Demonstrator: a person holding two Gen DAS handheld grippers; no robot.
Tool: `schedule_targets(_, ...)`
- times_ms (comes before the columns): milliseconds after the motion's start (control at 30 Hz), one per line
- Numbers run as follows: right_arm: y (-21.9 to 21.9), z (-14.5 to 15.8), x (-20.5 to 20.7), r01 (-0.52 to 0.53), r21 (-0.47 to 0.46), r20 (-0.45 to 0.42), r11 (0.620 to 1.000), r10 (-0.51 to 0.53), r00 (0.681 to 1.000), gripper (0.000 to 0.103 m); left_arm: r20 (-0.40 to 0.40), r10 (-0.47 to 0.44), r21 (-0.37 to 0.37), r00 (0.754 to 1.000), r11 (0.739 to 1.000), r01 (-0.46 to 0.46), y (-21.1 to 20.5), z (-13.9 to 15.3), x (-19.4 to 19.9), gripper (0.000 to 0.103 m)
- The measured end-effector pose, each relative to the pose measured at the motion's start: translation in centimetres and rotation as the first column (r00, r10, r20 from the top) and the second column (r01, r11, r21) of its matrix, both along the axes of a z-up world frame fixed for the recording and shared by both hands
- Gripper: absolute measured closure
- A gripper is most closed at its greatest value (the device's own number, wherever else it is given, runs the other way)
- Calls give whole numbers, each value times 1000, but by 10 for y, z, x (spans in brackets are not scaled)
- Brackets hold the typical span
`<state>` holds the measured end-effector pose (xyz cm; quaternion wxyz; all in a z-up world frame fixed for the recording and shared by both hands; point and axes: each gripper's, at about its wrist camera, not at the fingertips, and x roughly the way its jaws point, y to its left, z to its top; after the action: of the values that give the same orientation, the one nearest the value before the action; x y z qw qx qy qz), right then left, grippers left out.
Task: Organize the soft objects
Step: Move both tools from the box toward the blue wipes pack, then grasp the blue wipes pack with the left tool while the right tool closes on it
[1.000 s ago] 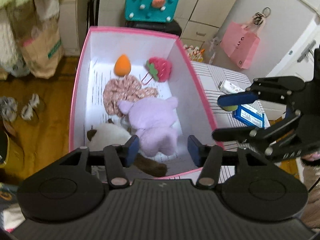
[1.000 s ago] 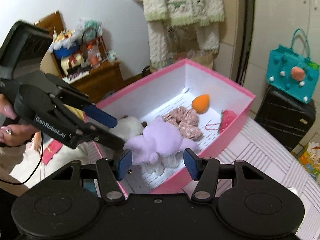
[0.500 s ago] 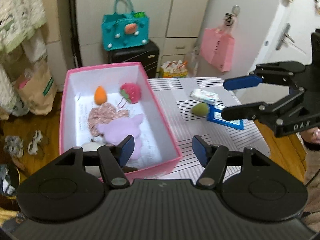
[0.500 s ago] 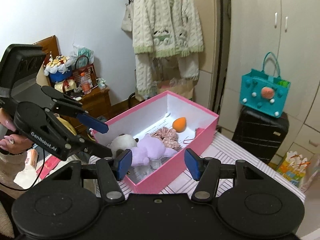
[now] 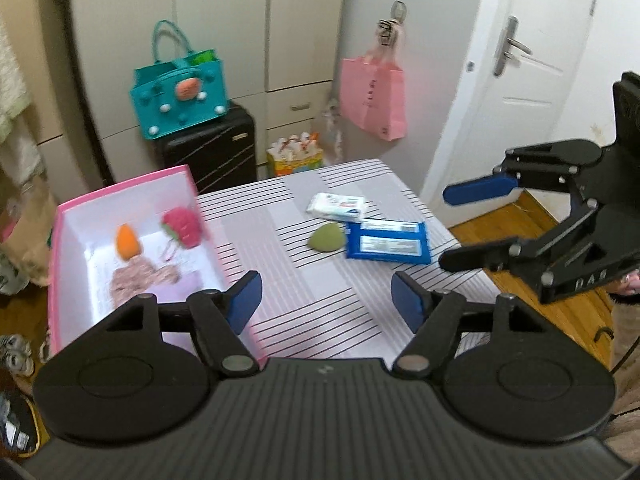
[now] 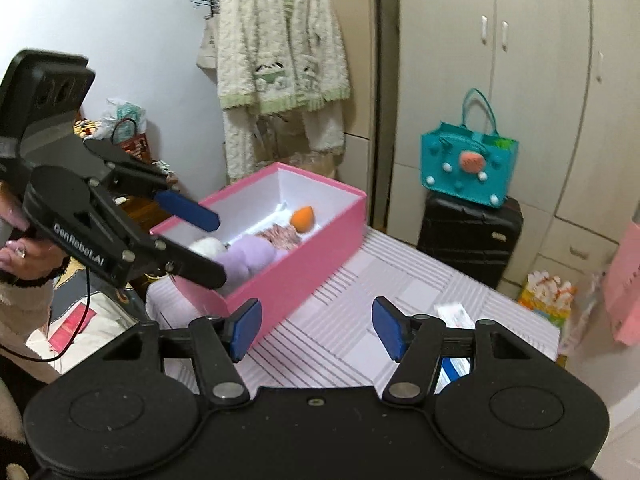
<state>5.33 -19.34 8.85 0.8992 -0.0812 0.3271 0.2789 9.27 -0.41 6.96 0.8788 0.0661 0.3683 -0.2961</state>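
Observation:
A pink box stands on the striped table's left side. It holds an orange sponge, a red strawberry toy, a patterned scrunchie, a purple plush and a white plush. A green sponge lies on the table near the middle. My left gripper is open and empty, above the table's near side. My right gripper is open and empty, above the table to the right; it also shows in the left wrist view.
A white tissue pack and a blue wipes pack lie beside the green sponge. A black suitcase with a teal bag stands behind the table. A pink bag hangs by the door. A cardigan hangs at left.
Both grippers have risen and drawn back from the pink box. The left view has swung right from the box's inside to the table with the green sponge and packs.

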Motion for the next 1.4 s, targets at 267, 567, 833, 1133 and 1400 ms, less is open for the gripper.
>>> schedule_targets(267,-48,-47,5,150,-1,-52,989,-150,987,33,-29,-57,-31,998,998,57,-47,-32,18,31)
schedule_targets(567,-92,-109,19,299,-11,-55,954,-300,952,32,-42,-30,-102,999,994,25,-80,-79,45,33)
schedule_targets(833,-113,-156,42,374,12,-136,927,-369,919,32,-170,-33,-144,985,990,9,-109,-128,78,41)
schedule_targets(1133,-124,-178,57,437,85,-170,895,-419,892,29,-221,44,-141,974,987,-77,-125,-166,108,53)
schedule_targets(1400,-128,-186,67,451,137,-228,882,-415,881,28,-187,84,-64,979,993,-98,-135,-183,123,53)
